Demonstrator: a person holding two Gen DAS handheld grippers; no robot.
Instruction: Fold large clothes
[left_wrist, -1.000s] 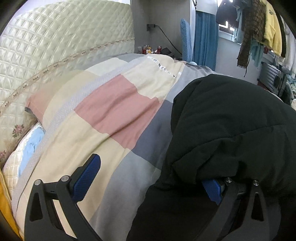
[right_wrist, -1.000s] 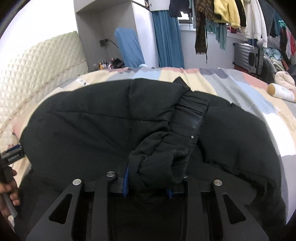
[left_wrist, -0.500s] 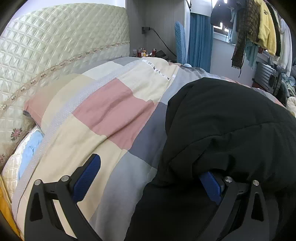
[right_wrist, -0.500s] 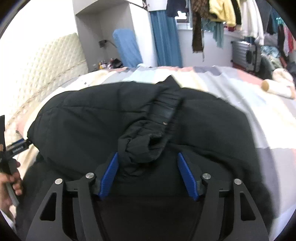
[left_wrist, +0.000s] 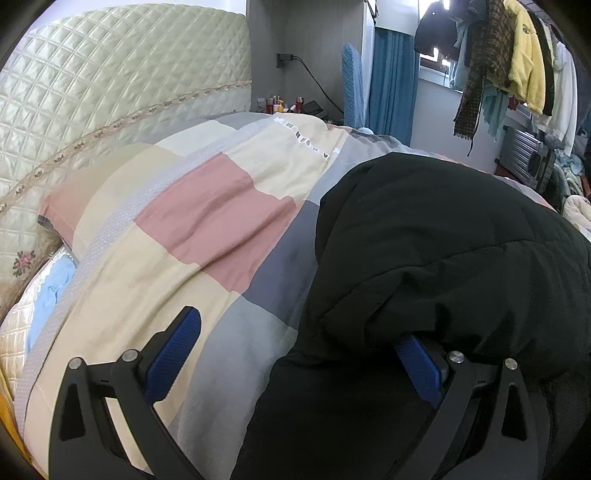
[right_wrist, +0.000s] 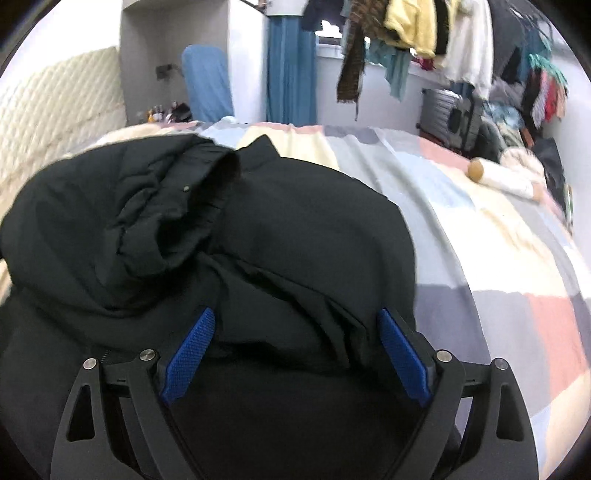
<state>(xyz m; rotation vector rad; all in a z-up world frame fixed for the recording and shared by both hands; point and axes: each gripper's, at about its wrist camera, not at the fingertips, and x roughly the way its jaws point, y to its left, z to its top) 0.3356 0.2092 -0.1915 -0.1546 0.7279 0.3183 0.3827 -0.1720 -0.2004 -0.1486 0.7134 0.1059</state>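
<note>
A large black padded jacket lies spread on the patchwork quilt. Its sleeve, cuff uppermost, rests folded across the jacket's left part. My right gripper hovers over the jacket's near folds with its jaws opening. Loose black fabric bulges between the blue pads without being pinched. In the left wrist view the jacket fills the right half. My left gripper stands wide open at its edge, the left pad over the quilt and the right pad tucked under a fold.
A cream quilted headboard and pillows line the left side. Clothes hang on a rail by the window, with a grey suitcase below. A cream bundle lies on the bed's far right. Small bottles sit on a nightstand.
My right gripper let go of the bunched sleeve and its jaws spread wide; it shifted right, leaving the sleeve lying on the jacket. The left gripper has stayed put, open.
</note>
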